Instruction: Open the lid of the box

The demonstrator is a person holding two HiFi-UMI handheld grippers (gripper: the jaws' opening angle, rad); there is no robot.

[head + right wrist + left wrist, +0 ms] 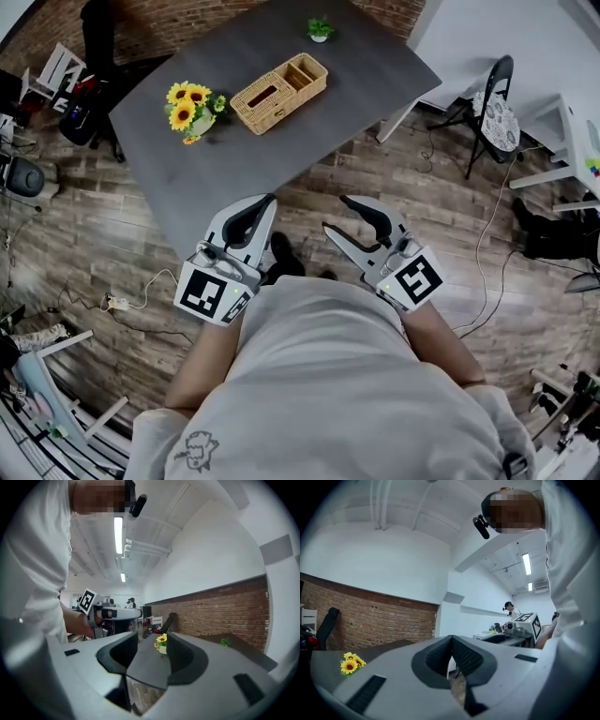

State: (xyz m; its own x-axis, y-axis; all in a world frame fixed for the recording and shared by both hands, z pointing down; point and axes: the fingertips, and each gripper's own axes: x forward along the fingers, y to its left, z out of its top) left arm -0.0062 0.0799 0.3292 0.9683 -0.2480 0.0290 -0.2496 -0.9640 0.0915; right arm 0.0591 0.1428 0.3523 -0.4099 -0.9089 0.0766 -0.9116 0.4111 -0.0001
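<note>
A woven wicker box (279, 92) with a slotted lid on its left half lies on the dark grey table (281, 150), far ahead of both grippers. My left gripper (270, 199) hovers over the table's near corner with its fingertips meeting; in the left gripper view the left gripper (451, 638) holds nothing. To its right, my right gripper (335, 213) is over the floor just off the table edge. Its jaws stand apart and empty, and the right gripper (152, 641) looks along the tabletop. The box does not show in either gripper view.
A vase of sunflowers (192, 108) stands left of the box and a small green plant (320, 30) at the table's far edge. A black chair (492, 112) and a white table (572, 131) are at the right. Cables and clutter lie on the brick-patterned floor at left.
</note>
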